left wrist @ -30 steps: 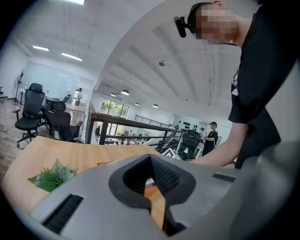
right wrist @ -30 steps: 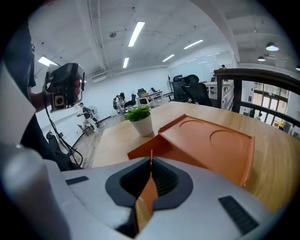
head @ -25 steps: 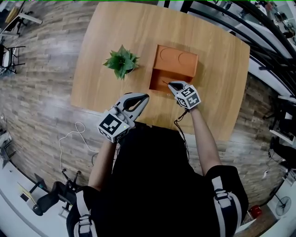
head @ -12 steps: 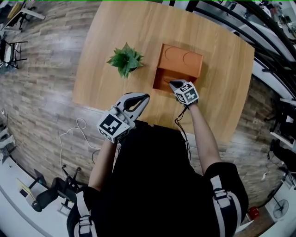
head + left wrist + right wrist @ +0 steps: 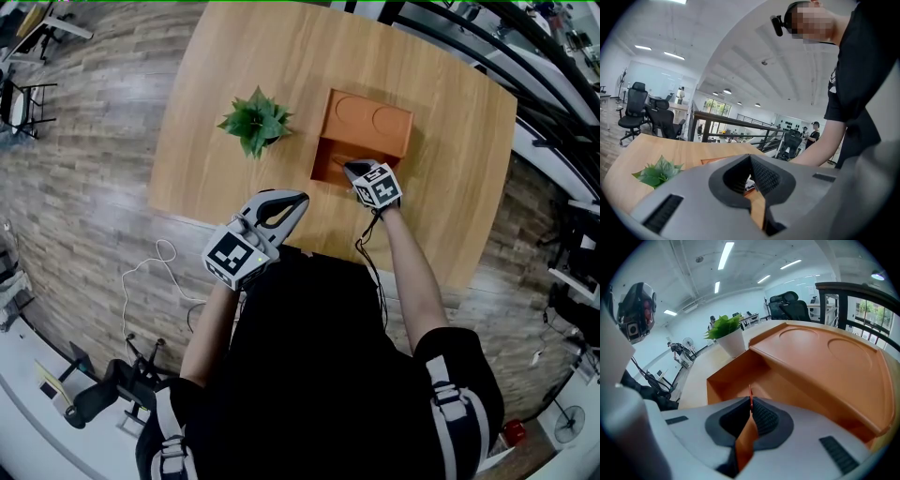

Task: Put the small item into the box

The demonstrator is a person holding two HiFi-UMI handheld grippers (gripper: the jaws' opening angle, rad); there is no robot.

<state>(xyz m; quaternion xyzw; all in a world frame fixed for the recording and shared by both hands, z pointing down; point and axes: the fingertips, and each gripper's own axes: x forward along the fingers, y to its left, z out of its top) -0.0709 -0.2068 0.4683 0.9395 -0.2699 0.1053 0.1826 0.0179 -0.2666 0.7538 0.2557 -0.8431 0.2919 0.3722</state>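
Right gripper (image 5: 350, 170) pinched almost fully closed on the small item (image 5: 750, 393), a thin red sliver standing upright between the pads. Tipped down over the open near compartment of the orange box (image 5: 367, 120). Left gripper (image 5: 291, 200) at the near edge of the table (image 5: 225, 66), jaws together, nothing between them. Potted plant (image 5: 255, 122) left of the box, apart from it.

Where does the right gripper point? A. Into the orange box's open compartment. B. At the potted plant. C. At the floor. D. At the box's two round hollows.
A: the right gripper hangs over the open compartment of the orange box, a thin small item pinched in its jaws.
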